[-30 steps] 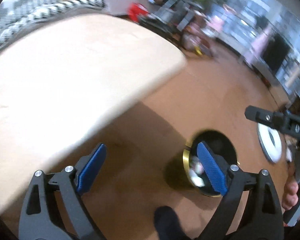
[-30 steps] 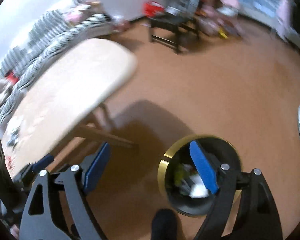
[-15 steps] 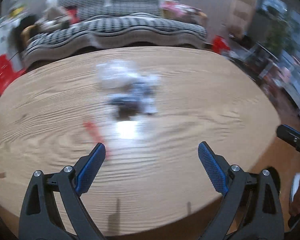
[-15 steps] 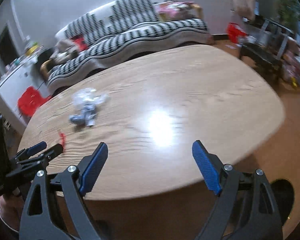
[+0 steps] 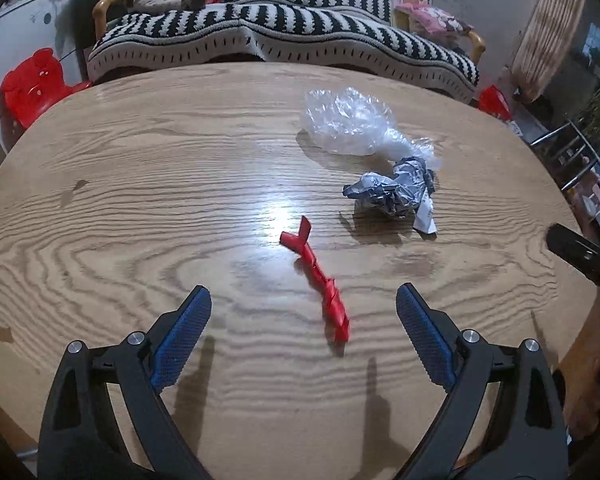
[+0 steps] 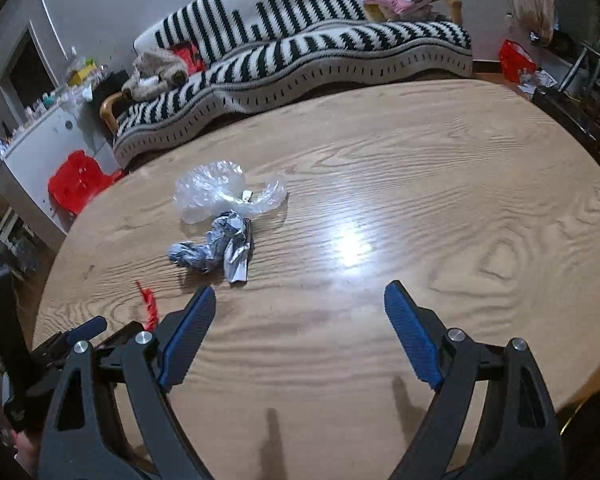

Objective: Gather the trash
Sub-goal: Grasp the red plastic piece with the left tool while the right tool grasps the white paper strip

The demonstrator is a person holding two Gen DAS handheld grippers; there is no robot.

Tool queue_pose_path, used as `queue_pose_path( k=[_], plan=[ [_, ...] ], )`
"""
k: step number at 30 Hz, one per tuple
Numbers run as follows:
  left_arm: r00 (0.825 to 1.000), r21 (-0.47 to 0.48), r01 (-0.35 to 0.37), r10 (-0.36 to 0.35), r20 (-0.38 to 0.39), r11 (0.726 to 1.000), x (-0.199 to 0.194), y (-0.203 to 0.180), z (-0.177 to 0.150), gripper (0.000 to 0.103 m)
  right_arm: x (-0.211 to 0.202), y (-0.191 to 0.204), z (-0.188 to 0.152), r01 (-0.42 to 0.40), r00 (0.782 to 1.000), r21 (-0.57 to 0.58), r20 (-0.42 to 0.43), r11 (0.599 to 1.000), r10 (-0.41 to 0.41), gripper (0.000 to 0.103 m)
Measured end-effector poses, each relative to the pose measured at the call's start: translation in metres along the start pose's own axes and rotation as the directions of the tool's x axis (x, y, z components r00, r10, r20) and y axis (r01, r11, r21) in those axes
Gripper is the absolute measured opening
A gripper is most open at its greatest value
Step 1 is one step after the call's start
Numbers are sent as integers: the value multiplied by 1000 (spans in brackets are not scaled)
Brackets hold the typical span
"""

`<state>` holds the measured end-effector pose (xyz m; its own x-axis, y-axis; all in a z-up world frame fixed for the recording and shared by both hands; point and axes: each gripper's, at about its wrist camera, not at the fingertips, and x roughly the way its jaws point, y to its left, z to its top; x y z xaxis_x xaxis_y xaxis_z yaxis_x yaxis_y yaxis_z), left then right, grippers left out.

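On the oval wooden table (image 5: pixel 140 184) lie three bits of trash. A twisted red wrapper (image 5: pixel 320 280) (image 6: pixel 150 305) rests just ahead of my left gripper (image 5: pixel 302 312), which is open and empty above the table. Beyond the wrapper sit a crumpled silver foil wrapper (image 5: pixel 396 194) (image 6: pixel 216 248) and a clear crumpled plastic bag (image 5: pixel 348 122) (image 6: pixel 220 192). My right gripper (image 6: pixel 300 308) is open and empty over the table (image 6: pixel 440 200), with the foil up to its left. The left gripper's fingers (image 6: pixel 88 326) show at the lower left of the right wrist view.
A black-and-white striped sofa (image 5: pixel 284 28) (image 6: pixel 300 48) runs behind the table, with a plush toy (image 6: pixel 156 70) on it. A red plastic stool (image 5: pixel 36 80) (image 6: pixel 80 182) stands at the left. The dark rim of a bin (image 6: pixel 588 412) shows past the table's near right edge.
Both grippers swung from over the bin on the floor back to the table. The trash on the table, blurred half a second ago, is now sharp and closer.
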<state>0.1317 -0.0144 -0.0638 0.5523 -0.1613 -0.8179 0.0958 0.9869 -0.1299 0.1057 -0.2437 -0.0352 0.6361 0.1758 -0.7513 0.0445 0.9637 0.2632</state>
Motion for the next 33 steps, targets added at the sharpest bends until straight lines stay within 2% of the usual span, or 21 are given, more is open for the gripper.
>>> queue_pose_path(
  k=[5,7,10,13,15,18,19,20,21,22,23,33],
  plan=[
    [999,14,-28,28,-25,1000,25,1,1,91,39,7,18,6,1000,-55,-28,998,-7,83],
    [998,57,-63,63,-1,996,28,-3,1,90,53,7,29,-1,1000,-69,-28,998,-1,83],
    [993,98,-113,110,32,989,29,-6,0,80,71,3,43,-17,999,-87,-37,996,14,83],
    [992,115,-117,111,60,986,26,-10,0,50,92,8,48,-86,992,-108,-103,990,75,83],
    [993,121,-113,107,56,986,25,-13,2,22,99,16,46,-136,983,-117,-137,984,120,83],
    [994,116,-106,101,45,988,25,-13,4,7,108,34,40,-143,980,-196,-164,970,111,76],
    [994,112,-102,98,42,988,25,-13,4,7,109,39,38,-141,982,-220,-155,965,108,67],
    [995,105,-96,93,37,990,25,-12,5,7,108,41,37,-148,982,-229,-152,962,114,46],
    [996,102,-91,88,32,991,25,-12,6,7,108,44,36,-162,979,-235,-161,958,126,28],
    [996,98,-83,81,25,992,24,-10,6,7,108,44,34,-183,973,-224,-179,957,144,17],
    [997,95,-77,76,18,993,24,-9,6,6,105,42,32,-190,972,-214,-176,958,154,13],
    [999,31,-52,53,-2,998,11,5,10,6,50,29,8,-172,980,-236,-142,957,141,12]
  ],
)
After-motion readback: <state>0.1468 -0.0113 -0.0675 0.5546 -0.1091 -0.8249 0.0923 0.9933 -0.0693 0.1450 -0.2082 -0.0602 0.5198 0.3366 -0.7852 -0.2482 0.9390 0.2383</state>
